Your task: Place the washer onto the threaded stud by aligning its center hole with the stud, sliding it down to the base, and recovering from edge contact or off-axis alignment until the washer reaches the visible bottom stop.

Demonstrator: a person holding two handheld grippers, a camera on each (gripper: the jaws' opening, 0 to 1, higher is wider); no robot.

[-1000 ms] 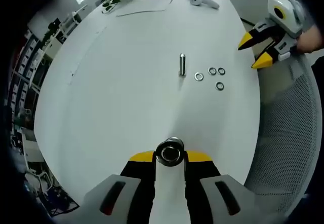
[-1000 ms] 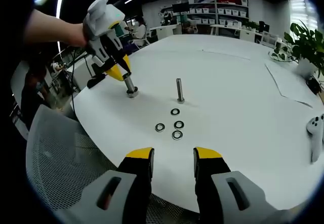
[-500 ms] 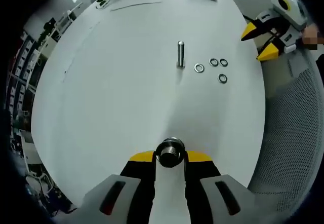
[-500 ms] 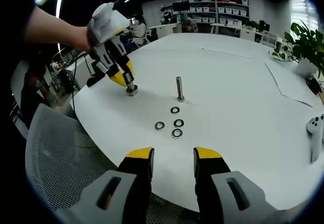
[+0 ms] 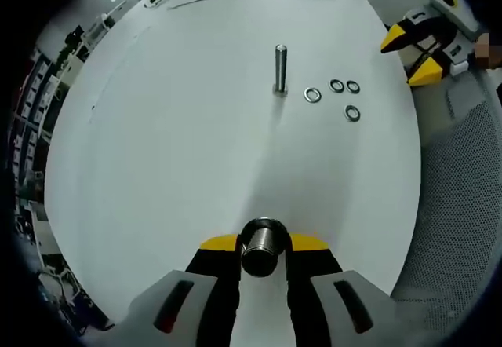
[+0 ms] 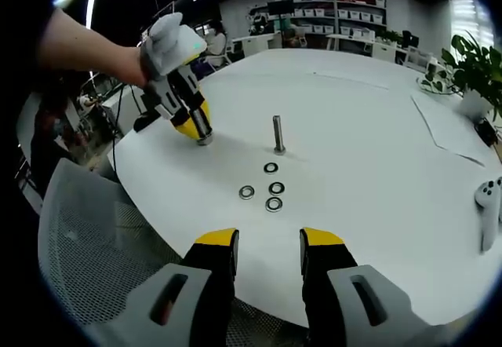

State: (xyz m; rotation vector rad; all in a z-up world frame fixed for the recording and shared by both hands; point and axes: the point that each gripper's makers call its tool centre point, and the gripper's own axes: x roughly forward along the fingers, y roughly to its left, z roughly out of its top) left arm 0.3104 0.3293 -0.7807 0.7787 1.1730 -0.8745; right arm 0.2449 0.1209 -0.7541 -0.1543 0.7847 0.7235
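A bare threaded stud (image 5: 280,67) stands upright on the white table (image 5: 172,143), with several loose washers (image 5: 337,86) lying flat to its right. My left gripper (image 5: 263,242) is shut on a second short metal stud (image 5: 263,254), seen end-on between the yellow jaws. In the right gripper view the left gripper (image 6: 188,115) holds that stud (image 6: 203,133) low near the table's edge, left of the standing stud (image 6: 277,134). Washers (image 6: 274,203) lie in front of it. My right gripper (image 6: 269,245) hangs open and holds nothing, off the table's near edge.
A mesh chair (image 6: 102,253) stands below my right gripper at the table's rim. A white hand controller (image 6: 490,202) and paper sheets (image 6: 451,131) lie at the right, and a potted plant (image 6: 477,68) stands beyond them. Shelves and desks fill the room behind.
My left gripper has dropped and tilted, bringing the held stud's lower end down by the tabletop. The standing stud, the washers and my right gripper have stayed in place.
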